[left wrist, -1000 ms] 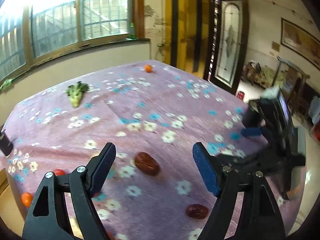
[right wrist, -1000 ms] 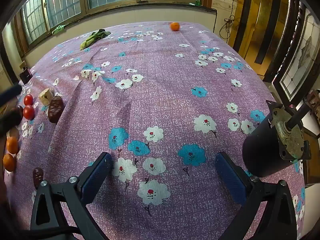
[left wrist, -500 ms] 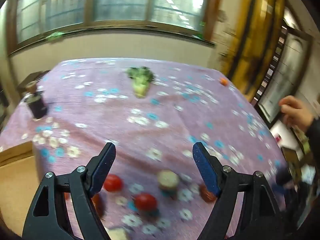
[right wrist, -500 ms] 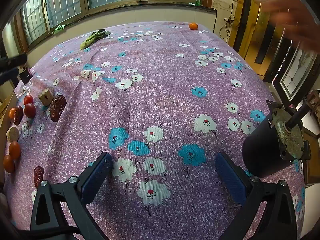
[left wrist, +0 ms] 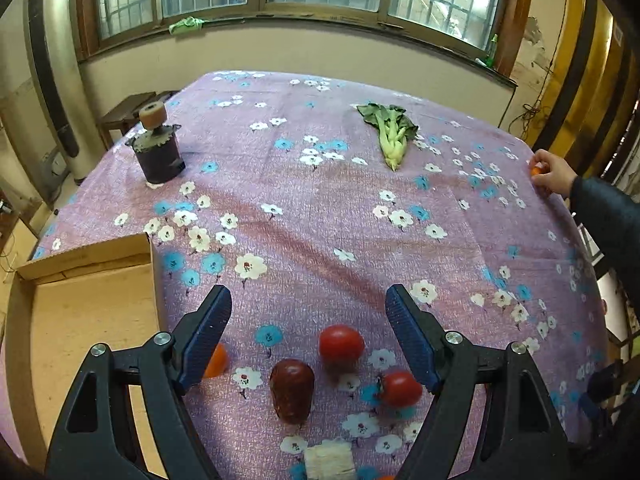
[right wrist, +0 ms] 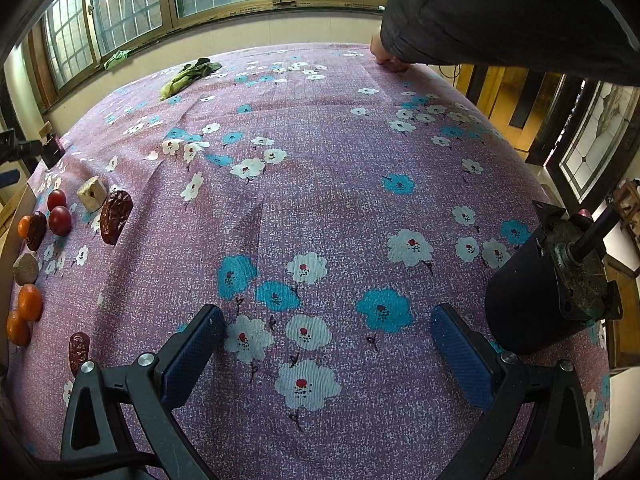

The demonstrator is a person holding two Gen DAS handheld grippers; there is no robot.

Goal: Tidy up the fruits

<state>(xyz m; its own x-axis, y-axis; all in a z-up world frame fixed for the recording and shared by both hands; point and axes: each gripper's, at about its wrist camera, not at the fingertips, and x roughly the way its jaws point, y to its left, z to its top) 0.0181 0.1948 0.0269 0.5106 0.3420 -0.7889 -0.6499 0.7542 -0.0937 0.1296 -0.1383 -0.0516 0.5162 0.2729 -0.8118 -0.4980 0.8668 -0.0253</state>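
Left tool (left wrist: 308, 336): spread wide, empty; has swung round to hover over the red tomato (left wrist: 341, 344), just beside the cardboard box (left wrist: 80, 312).
Right tool (right wrist: 326, 344): wide, empty, unmoved.
Hand (left wrist: 554, 176): now reaching the far orange, well apart from the box.
Meaning: sorting barely begun.

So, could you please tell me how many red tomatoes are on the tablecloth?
2 visible: one tomato between the left tongs, another tomato beside the right-hand finger. The tongs may hide more.

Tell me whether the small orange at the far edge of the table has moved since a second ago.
Yes. The orange has shifted rightward, farther from the leafy greens; a bare hand now holds it.
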